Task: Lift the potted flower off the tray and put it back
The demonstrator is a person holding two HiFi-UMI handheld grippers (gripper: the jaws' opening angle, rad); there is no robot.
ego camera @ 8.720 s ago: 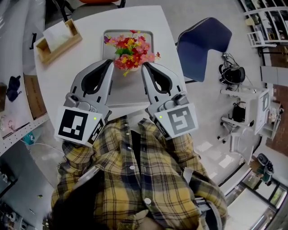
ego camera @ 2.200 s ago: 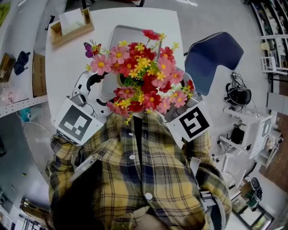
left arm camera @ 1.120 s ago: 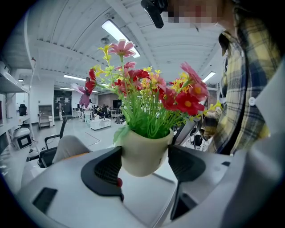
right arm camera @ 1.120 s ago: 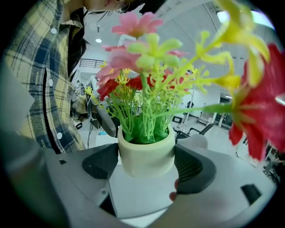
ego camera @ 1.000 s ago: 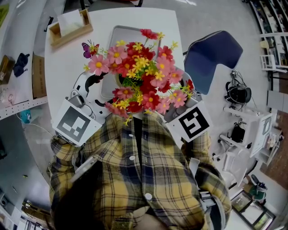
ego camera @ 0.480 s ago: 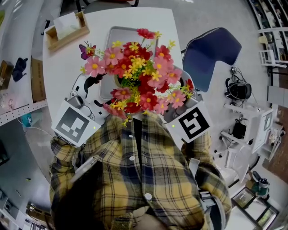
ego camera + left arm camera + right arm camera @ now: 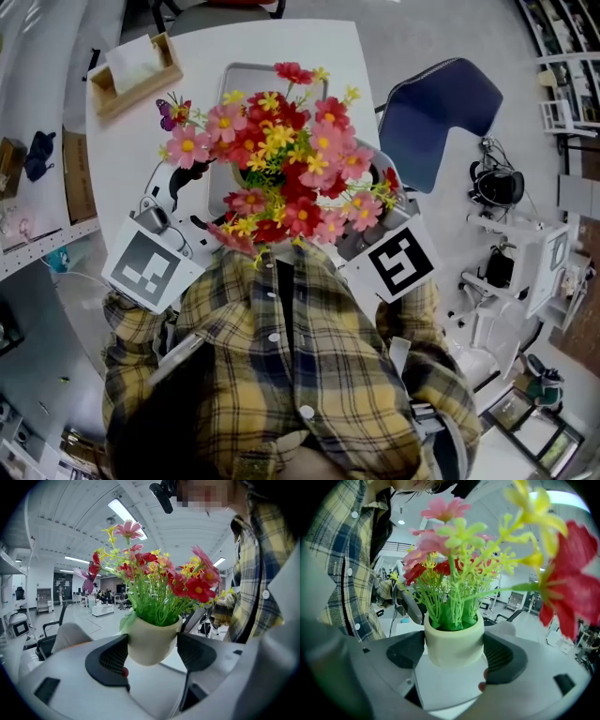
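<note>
Potted flower [image 7: 281,159], a cream round pot of red, pink and yellow artificial blooms, aloft and upright, close to the chest. Pinched at the pot wall by both the left gripper [image 7: 152,644] and the right gripper [image 7: 453,651], jaws pressed against opposite sides. Below and slightly ahead: grey metal tray [image 7: 239,75], toward the far edge of the white worktop [image 7: 131,141]. Probably next: straight lowering, stems vertical.

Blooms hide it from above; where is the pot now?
Both gripper views show the cream pot mid-air, clamped in the left gripper and the right gripper, above the tray.
</note>
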